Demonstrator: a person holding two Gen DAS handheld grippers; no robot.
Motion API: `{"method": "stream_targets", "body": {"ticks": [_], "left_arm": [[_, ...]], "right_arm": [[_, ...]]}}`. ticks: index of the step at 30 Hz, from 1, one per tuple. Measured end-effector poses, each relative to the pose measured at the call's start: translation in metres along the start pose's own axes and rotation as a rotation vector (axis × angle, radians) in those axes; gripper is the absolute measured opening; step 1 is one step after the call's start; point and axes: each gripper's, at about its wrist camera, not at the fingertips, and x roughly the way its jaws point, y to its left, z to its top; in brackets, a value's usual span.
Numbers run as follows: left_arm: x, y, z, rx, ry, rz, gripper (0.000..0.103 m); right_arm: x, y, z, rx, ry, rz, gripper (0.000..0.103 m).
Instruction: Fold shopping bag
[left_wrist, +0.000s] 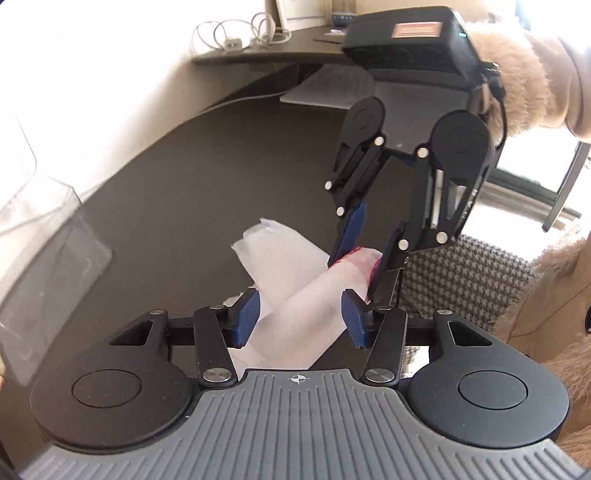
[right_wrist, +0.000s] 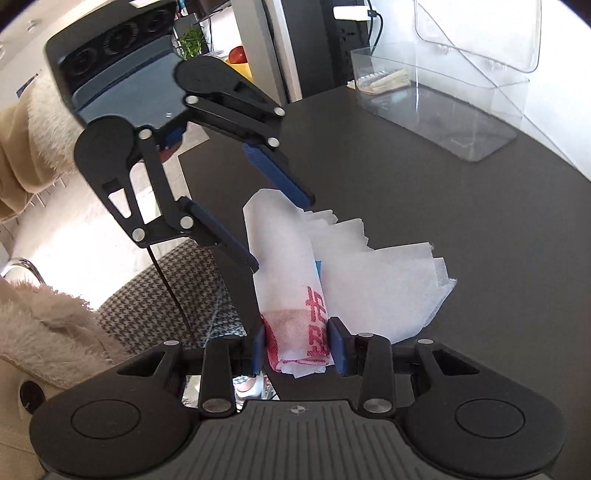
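Near the counter's (left_wrist: 177, 192) front edge, left wrist view: shopping bag (left_wrist: 295, 295), white with red print, is rolled into a loose tube and lifted off the dark top. Left claw (left_wrist: 299, 317) is spread; the tube passes between its blue pads without clear contact on either. Right claw (left_wrist: 358, 258) pinches the printed end of the roll just beyond the front edge. Clear plastic box (left_wrist: 48, 251) stands toward the left edge.

Right wrist view: right claw (right_wrist: 297, 350) is closed on the red-printed end of the shopping bag (right_wrist: 280, 258), both pads pressing fabric. Left claw (right_wrist: 280, 229) straddles the far end, jaws apart. Loose layers fan out to the right over the counter (right_wrist: 443, 221).

Risk, as judged: with only one end pinched, the roll may unwind and the fanned layers sag. A single light hold on slippery fabric, over the edge, could also let it slide to the floor.
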Motion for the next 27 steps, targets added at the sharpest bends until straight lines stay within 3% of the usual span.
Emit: {"method": "stream_targets", "body": {"ticks": [1, 3, 8, 11, 15, 20, 23, 27], "left_arm": [[-0.001, -0.002, 0.0, 0.022, 0.002, 0.006, 0.045], [0.01, 0.001, 0.009, 0.049, 0.044, 0.003, 0.045], [0.036, 0.015, 0.018, -0.031, 0.122, -0.044, 0.044], [0.042, 0.028, 0.016, -0.084, 0.145, -0.077, 0.045], [0.051, 0.05, 0.019, -0.155, 0.165, -0.145, 0.046], [0.067, 0.076, 0.025, -0.21, 0.214, -0.238, 0.049], [0.076, 0.087, 0.027, -0.24, 0.242, -0.283, 0.051], [0.085, 0.096, 0.025, -0.268, 0.259, -0.318, 0.052]], "right_arm": [[0.001, -0.003, 0.002, 0.016, 0.012, 0.02, 0.036], [0.004, -0.01, 0.005, 0.043, 0.039, 0.065, 0.036], [0.006, -0.017, 0.01, 0.07, 0.061, 0.075, 0.037], [0.001, -0.008, 0.004, 0.059, 0.016, 0.01, 0.043], [-0.012, 0.02, -0.014, 0.004, -0.116, -0.138, 0.049], [-0.016, 0.064, -0.033, -0.194, -0.226, -0.319, 0.061], [-0.005, 0.08, -0.042, -0.364, -0.208, -0.393, 0.061], [0.007, 0.089, -0.043, -0.554, -0.148, -0.42, 0.054]]}}
